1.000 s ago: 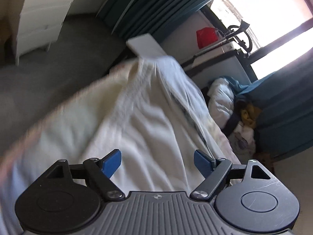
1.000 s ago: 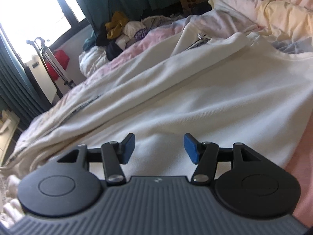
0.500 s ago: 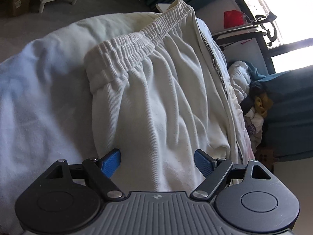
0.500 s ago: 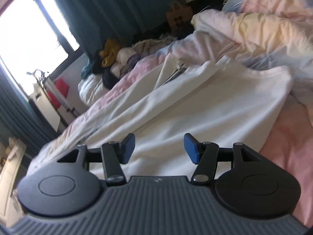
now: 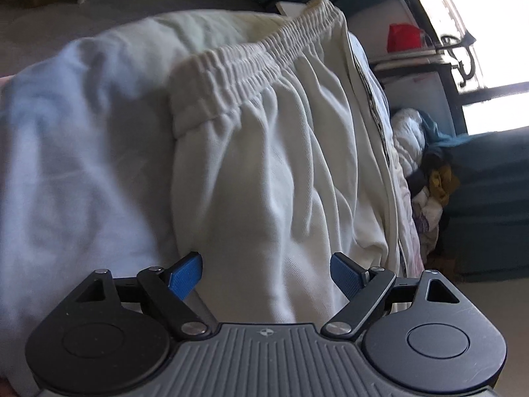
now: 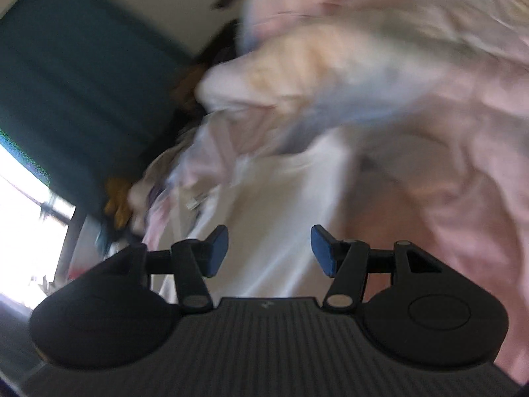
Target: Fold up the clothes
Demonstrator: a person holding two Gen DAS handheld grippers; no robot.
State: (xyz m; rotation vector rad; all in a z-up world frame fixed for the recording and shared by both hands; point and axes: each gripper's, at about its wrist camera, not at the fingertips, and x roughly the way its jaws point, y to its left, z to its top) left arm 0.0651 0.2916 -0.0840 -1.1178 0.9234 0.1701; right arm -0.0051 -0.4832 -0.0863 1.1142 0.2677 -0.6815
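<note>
Hovering left claw (image 5: 266,273) spread over white pants (image 5: 281,165) | right claw (image 6: 269,249) spread, view blurred

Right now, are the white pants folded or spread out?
Spread, not folded: the white pants lie lengthwise, elastic waistband exposed at the far end, fabric rumpled.

A lived-in bedroom at home. The bed (image 5: 66,139) carries rumpled bedding (image 6: 446,106), teal curtains (image 6: 66,76) flank a bright window (image 5: 489,53), and a clothes heap (image 5: 429,192) sits below it.
</note>
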